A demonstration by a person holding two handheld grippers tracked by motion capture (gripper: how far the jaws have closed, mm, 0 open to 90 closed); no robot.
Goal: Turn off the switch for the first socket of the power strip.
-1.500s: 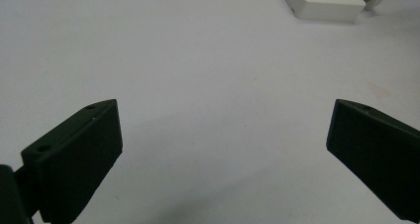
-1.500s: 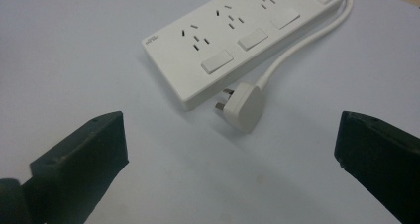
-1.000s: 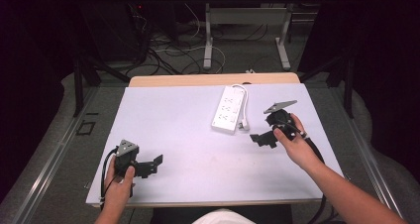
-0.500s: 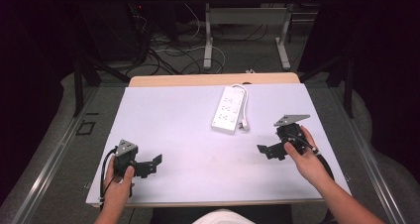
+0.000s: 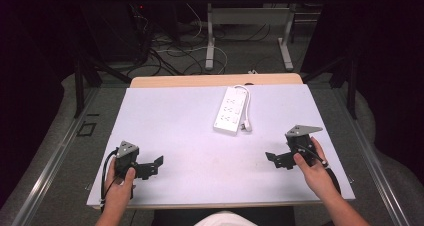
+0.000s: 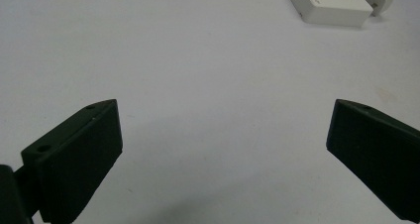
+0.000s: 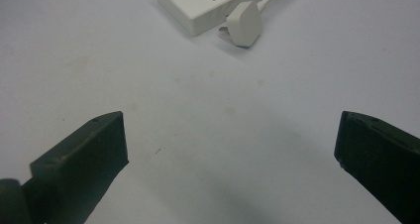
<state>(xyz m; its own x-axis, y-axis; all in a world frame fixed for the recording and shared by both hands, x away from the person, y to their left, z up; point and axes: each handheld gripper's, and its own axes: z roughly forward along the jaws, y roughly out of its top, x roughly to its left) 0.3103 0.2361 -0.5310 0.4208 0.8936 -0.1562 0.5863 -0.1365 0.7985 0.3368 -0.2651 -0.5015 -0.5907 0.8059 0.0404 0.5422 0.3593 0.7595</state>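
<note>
We have both grippers low over the near part of the white table (image 5: 190,111), and neither holds anything. The left gripper (image 5: 159,162) sits at about 7 o'clock on the tabletop; in the left gripper view its 2 jaws stand wide apart with bare surface between them. The right gripper (image 5: 270,157) sits at about 4 o'clock, and in the right gripper view its jaws are spread just as wide, again around nothing.

The thing we judge to be in hand is the white power strip (image 5: 230,110), lying flat a little past the table's centre, toward 1 o'clock, well apart from both grippers. Its own plug (image 5: 245,126) lies on the table at the strip's near end, just beside the corner, on a short looped cable (image 5: 246,97) running along the strip's right side. In the right gripper view the plug (image 7: 241,28) rests on its side with the pins toward the strip (image 7: 208,3).

To do this step well, we would bring the right gripper forward toward 11 o'clock from where it is, staying low and keeping the jaws wide until they straddle the plug's body. We should close on the plug's flat sides, not on the cable or pins. The left gripper can move toward 1 o'clock and steady the strip's near end, since a light strip will likely slide when nudged.
</note>
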